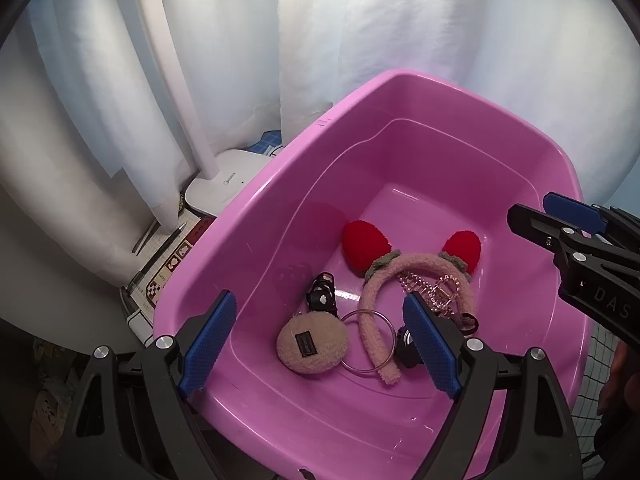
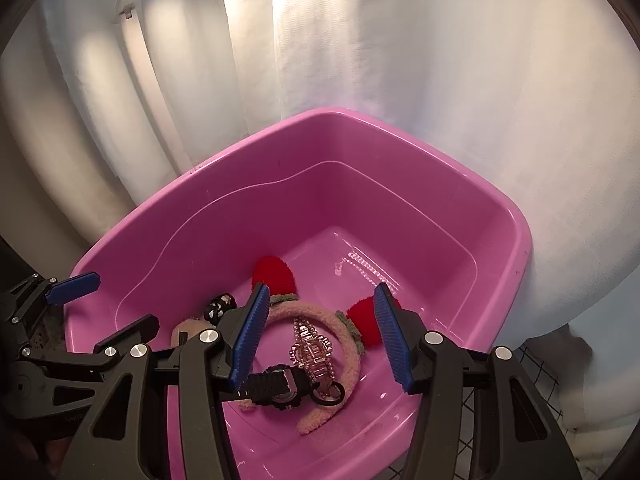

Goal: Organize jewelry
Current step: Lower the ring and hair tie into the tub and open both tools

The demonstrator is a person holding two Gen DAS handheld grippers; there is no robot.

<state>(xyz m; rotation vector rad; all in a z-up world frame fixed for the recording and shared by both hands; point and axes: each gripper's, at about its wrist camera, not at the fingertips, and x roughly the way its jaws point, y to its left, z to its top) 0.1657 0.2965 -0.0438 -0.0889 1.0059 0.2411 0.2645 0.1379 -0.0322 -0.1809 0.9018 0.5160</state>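
A pink plastic tub (image 1: 280, 160) (image 2: 200, 176) holds the jewelry. On its floor lie a fuzzy pink headband (image 1: 372, 320) (image 2: 348, 344) with red strawberry ears, a beige fuzzy round pouch (image 1: 312, 344), a clear bangle (image 1: 368, 311), a black clip (image 1: 322, 294), a pink crystal hair claw (image 2: 312, 348), a black watch (image 2: 280, 386) and a black hair tie (image 2: 330, 394). My left gripper (image 1: 320, 296) hangs open above the pouch and bangle. Above the claw and watch my right gripper (image 2: 321, 288) is open too, its blue pads touching nothing.
A white lamp base (image 1: 228, 180) stands left of the tub, with a pen (image 1: 160, 256) and patterned cards (image 1: 168, 272) beside it. White curtains hang close behind. Black mesh (image 1: 592, 360) shows at the tub's right edge. Each gripper appears at the edge of the other's view.
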